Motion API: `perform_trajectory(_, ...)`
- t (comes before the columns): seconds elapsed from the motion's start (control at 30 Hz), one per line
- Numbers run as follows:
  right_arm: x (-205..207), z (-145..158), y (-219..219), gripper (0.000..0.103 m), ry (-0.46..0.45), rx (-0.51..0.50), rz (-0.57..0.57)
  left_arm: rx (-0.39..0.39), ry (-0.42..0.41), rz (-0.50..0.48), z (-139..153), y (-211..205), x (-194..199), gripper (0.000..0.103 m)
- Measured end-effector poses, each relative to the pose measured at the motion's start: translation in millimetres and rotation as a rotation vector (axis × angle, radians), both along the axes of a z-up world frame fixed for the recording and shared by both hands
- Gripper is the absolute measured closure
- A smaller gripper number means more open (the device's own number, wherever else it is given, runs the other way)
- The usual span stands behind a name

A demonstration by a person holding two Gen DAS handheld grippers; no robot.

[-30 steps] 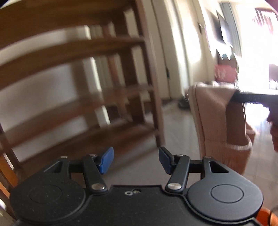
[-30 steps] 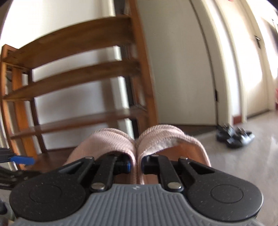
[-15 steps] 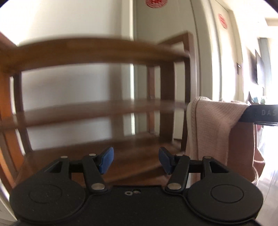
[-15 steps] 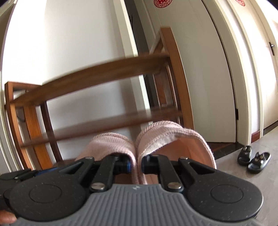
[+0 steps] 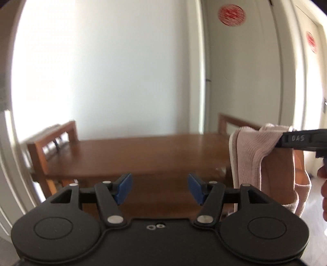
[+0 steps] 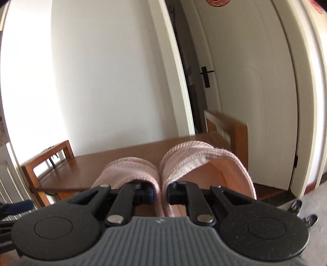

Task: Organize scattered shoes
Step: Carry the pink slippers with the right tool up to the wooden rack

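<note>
In the left wrist view, the left gripper [image 5: 160,188] is hovering in front of the wooden shoe rack [image 5: 143,151], level with its top shelf, and its jaws are opening with nothing between the blue pads [image 5: 122,189]. To the right of the rack's top shelf, the pair of pink slippers [image 5: 263,163] is hanging in the air, pinched at its upper edge by the right gripper [image 5: 286,139], whose black finger is reaching in from the right border; part of a hand [image 5: 323,184] is showing at that same border. Two red round stickers [image 5: 231,15] are sitting high on the doors behind the rack. In the right wrist view, the right gripper [image 6: 160,193] is clamping its jaws nearly together on the touching inner edges of the pink slippers [image 6: 184,161], which are being held side by side above the near edge of the rack's top shelf [image 6: 81,171]. A dark pair of sandals [image 6: 300,212] is lying on the floor to the right of the rack.
</note>
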State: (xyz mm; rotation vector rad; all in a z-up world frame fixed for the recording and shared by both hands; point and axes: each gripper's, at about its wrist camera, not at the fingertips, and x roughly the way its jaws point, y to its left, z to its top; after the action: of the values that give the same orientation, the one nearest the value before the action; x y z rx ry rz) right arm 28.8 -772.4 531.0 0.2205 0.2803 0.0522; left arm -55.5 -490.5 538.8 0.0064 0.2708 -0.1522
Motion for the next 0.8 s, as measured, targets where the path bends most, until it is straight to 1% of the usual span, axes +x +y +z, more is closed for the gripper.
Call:
perform_trajectory(0.03,10.1,11.9,-0.5,0.09,0.004,-0.009,-0.004,-0.025,0.01,0.01,7.0,1.4,6.7,0.042)
perform_trajectory(0.07,15.7,17.2,0.3,0.09,0.006,-0.016,-0.008,-0.05,0.02,0.02,13.9,2.7,13.7,0.042)
perform_trajectory(0.13,35.6,32.4,4.2,0.09,0.016,-0.039,-0.026,-0.068,0.023,-0.002,21.7,-1.0,36.2,0.041)
perform_trajectory(0.2,49.4,41.4,8.5,0.09,0.028,-0.042,-0.049,-0.064,0.029,-0.024,27.6,2.7,46.8,0.041)
perform_trajectory(0.23,61.3,48.2,11.5,0.09,0.039,-0.042,-0.065,-0.063,0.046,-0.05,34.6,4.3,58.6,0.041)
perform_trajectory(0.3,79.0,56.9,15.9,0.09,0.048,-0.041,-0.085,-0.056,0.038,-0.076,37.1,5.2,69.1,0.041)
perform_trajectory(0.4,107.0,66.3,22.8,0.09,0.035,-0.053,-0.092,-0.013,0.022,-0.094,44.7,6.7,87.8,0.04)
perform_trajectory(0.5,135.4,65.5,21.5,0.09,0.045,-0.039,-0.088,-0.004,0.042,-0.068,42.5,3.1,110.4,0.04)
perform_trajectory(0.6,174.0,57.6,13.8,0.09,0.072,-0.012,-0.069,-0.009,0.051,-0.006,35.1,-4.9,129.1,0.04)
perform_trajectory(0.63,186.5,53.4,10.7,0.09,0.078,-0.009,-0.053,-0.013,0.059,0.029,31.7,-10.7,136.1,0.04)
perform_trajectory(0.67,195.7,50.7,8.6,0.09,0.082,-0.009,-0.038,-0.025,0.075,0.058,27.5,-15.2,140.8,0.04)
perform_trajectory(0.73,227.7,44.9,1.9,0.09,0.102,-0.016,0.003,-0.045,0.094,0.09,24.0,-19.3,143.6,0.04)
perform_trajectory(0.77,237.5,43.2,0.0,0.09,0.109,-0.019,0.014,-0.062,0.117,0.128,18.3,-28.8,150.9,0.04)
perform_trajectory(0.8,253.9,40.5,-3.7,0.09,0.126,-0.018,0.031,-0.066,0.123,0.14,16.3,-30.8,152.5,0.04)
